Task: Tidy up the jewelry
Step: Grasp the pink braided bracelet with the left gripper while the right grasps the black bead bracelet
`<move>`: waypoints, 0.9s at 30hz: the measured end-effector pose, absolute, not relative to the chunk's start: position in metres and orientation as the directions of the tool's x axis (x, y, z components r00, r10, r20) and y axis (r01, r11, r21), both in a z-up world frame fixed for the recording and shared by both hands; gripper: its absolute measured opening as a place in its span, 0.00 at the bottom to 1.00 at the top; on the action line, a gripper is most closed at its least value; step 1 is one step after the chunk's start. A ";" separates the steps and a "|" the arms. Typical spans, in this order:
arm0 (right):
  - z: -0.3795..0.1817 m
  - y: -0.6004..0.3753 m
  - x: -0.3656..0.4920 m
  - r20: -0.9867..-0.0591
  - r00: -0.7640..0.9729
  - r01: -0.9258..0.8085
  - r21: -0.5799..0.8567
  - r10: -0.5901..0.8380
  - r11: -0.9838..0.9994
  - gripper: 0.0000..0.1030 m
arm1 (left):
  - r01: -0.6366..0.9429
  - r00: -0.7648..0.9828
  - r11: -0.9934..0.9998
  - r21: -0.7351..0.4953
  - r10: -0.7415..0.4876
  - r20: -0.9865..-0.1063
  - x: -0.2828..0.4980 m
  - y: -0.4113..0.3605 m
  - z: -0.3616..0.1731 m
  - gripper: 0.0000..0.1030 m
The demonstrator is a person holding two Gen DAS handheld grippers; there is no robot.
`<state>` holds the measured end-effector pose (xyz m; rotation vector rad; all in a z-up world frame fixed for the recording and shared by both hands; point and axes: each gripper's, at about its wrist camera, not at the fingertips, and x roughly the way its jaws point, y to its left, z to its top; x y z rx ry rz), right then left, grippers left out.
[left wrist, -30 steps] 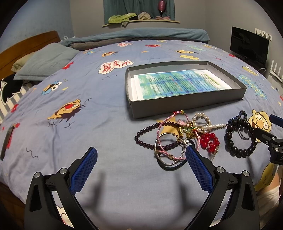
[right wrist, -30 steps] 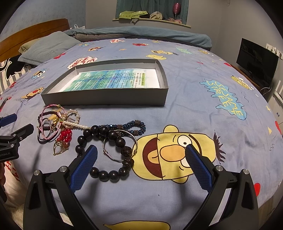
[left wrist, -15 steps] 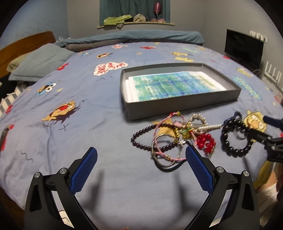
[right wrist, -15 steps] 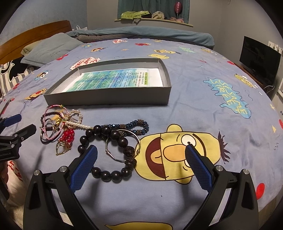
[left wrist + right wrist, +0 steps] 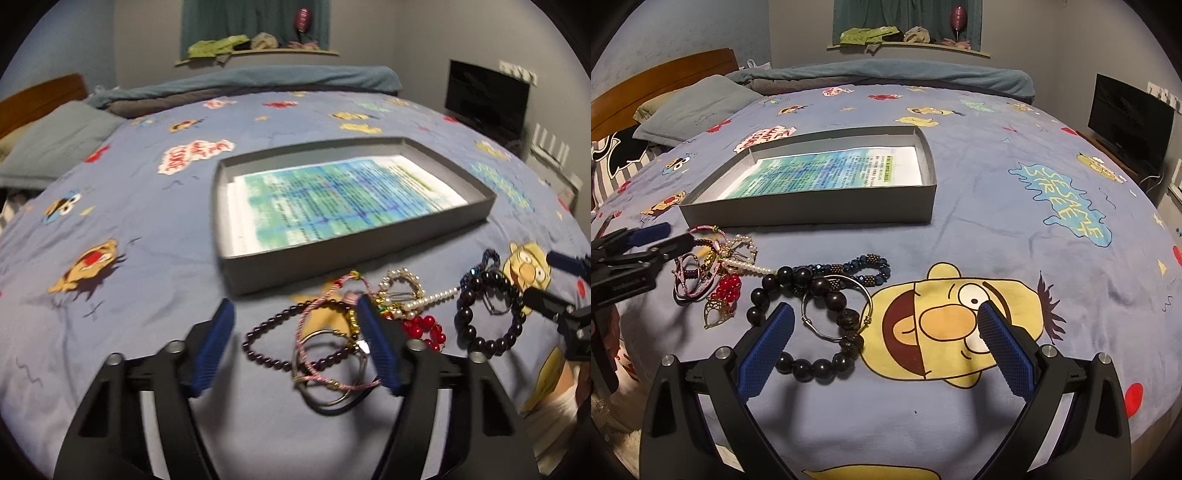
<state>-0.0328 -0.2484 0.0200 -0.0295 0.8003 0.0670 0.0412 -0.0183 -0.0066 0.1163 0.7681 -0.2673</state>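
Note:
A tangle of jewelry lies on the blue cartoon bedspread in front of a grey tray (image 5: 354, 258) lined with printed paper. My left gripper (image 5: 295, 321) is open, its jaws partly closed, hovering over a dark purple bead bracelet (image 5: 273, 354), pink cord bracelets (image 5: 325, 380) and metal bangles (image 5: 332, 398). Pearl strands (image 5: 402, 291) and red beads (image 5: 424, 328) lie to its right. My right gripper (image 5: 882, 321) is open wide over a large black bead bracelet (image 5: 812, 365), a silver bangle (image 5: 834, 310) and a blue bead bracelet (image 5: 864, 266).
The tray also shows in the right wrist view (image 5: 812, 214). A grey pillow (image 5: 698, 107) and wooden headboard (image 5: 657, 81) are at the left. A folded blanket (image 5: 886, 74) lies at the far edge. A dark TV (image 5: 1130, 118) stands to the right of the bed.
My left gripper's jaws have narrowed and it has moved forward over the left part of the jewelry pile. My right gripper has shifted slightly nearer the black beads, still wide open.

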 end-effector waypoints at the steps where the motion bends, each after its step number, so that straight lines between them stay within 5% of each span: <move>1: 0.020 -0.249 -0.033 -0.718 0.694 -0.071 0.003 0.051 0.997 0.95 | 0.293 0.683 0.956 0.018 -0.196 -0.703 0.042 -0.022 -0.009 0.58; 12: 0.018 -0.243 -0.033 -0.712 0.696 -0.114 0.026 0.098 0.993 0.88 | 0.348 0.699 0.936 0.059 -0.217 -0.681 0.034 -0.033 -0.010 0.06; 18: 0.013 -0.239 -0.032 -0.726 0.677 -0.139 0.037 0.122 0.990 0.57 | 0.355 0.716 0.934 0.032 -0.250 -0.652 0.027 -0.025 0.000 0.03; 27: 0.007 -0.227 -0.028 -0.751 0.639 -0.197 0.047 0.165 0.979 0.26 | 0.352 0.708 0.936 -0.008 -0.272 -0.651 0.024 -0.018 0.003 0.03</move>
